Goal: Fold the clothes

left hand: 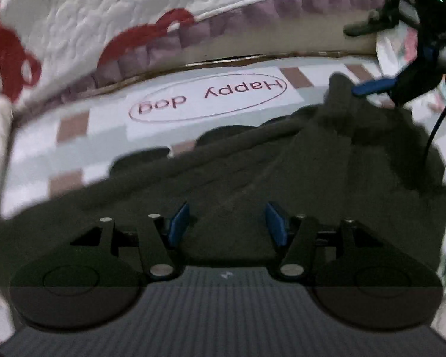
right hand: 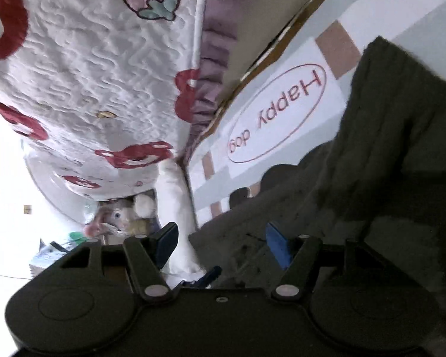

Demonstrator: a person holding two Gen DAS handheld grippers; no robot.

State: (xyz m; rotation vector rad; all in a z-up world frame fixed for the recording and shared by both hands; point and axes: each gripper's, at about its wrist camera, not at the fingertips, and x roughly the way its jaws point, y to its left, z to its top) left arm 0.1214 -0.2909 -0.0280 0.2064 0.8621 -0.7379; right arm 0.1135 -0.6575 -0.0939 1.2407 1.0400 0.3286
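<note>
two tongs agape over dark garment; stuffed toy only in r wrist view, cable only in l.

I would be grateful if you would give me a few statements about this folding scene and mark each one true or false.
1. The garment being handled is dark. True.
2. The left tool has its blue pads pressed shut together. False: the pads stand apart with dark cloth showing between them.
3. The sheet under the garment bears the words "Happy dog" inside an oval. True.
4. The quilted cover is plain white. False: it carries red and pink patterns.
5. In the left wrist view, the right tool is seen at the garment's far edge. True.
</note>
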